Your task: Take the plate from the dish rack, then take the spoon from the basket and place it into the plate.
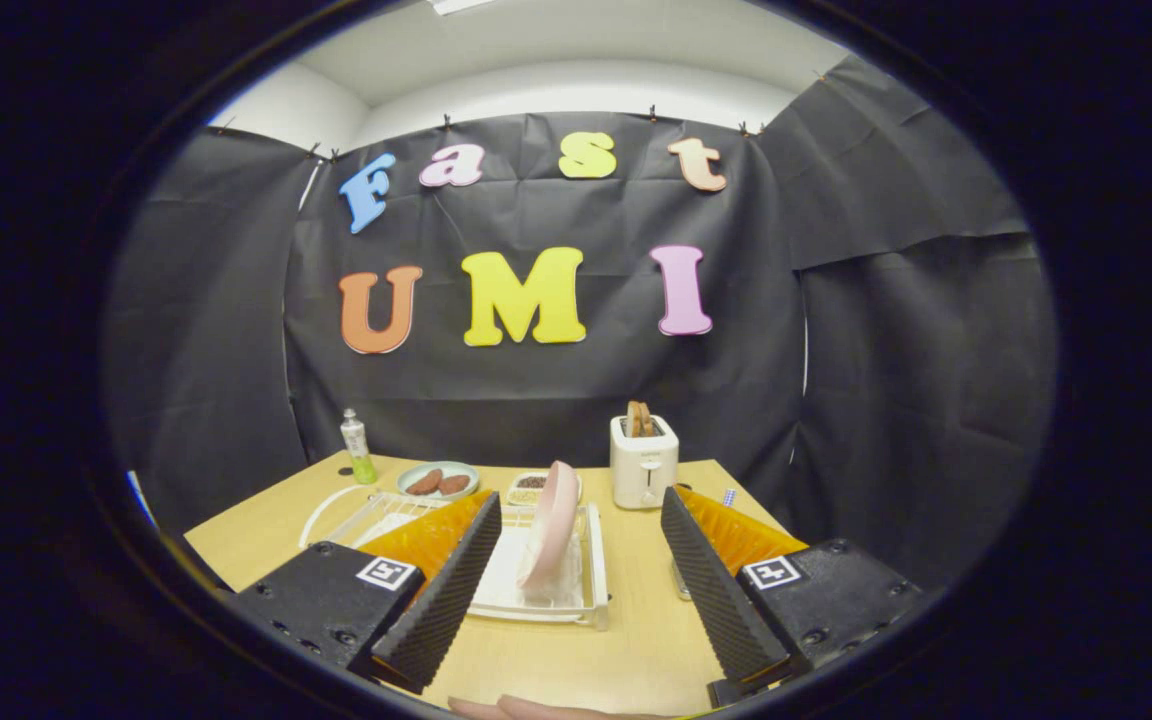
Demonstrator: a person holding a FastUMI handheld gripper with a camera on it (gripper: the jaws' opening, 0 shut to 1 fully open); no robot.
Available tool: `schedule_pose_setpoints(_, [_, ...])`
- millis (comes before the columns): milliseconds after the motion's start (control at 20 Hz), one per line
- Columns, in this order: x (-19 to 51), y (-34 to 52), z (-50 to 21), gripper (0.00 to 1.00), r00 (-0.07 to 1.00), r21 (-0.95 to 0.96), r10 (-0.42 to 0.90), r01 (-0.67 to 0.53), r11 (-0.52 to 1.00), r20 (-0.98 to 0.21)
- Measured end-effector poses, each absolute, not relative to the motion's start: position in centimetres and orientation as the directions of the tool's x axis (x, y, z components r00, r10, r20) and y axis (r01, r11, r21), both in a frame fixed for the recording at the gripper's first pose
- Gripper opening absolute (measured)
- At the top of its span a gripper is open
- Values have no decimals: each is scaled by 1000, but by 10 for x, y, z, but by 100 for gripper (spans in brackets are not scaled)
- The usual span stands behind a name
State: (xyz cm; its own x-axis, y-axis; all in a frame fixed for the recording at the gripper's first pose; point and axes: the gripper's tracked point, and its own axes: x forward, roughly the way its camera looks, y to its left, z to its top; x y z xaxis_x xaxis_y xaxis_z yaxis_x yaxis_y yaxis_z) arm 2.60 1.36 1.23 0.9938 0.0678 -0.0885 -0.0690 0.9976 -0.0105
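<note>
A pink plate (551, 525) stands on edge in a white dish rack (591, 585) on the wooden table, just ahead of my fingers and slightly toward the left one. My gripper (576, 580) is open, its ribbed black fingers (446, 590) spread wide above the table with nothing between them; the left finger hides part of the rack. A small basket (531, 487) with dark contents sits beyond the rack; I cannot make out a spoon in it.
A white toaster (643, 462) with bread stands beyond the right finger. A pale green dish (438, 480) with two brown pieces and a small bottle (357, 447) sit at the back left. A person's fingers (536, 710) show near the table's front edge.
</note>
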Motion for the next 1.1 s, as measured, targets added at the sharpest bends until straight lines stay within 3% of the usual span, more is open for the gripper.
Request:
schedule_pose_setpoints(500, [136,36,24,100,940,-123,2,-47,991,-342])
schedule_pose_setpoints(800, [180,54,11,96,804,-210,-68,-72,975,-590])
schedule_pose_setpoints(1100, [203,52,10,82,665,-500,-383,16,866,-641])
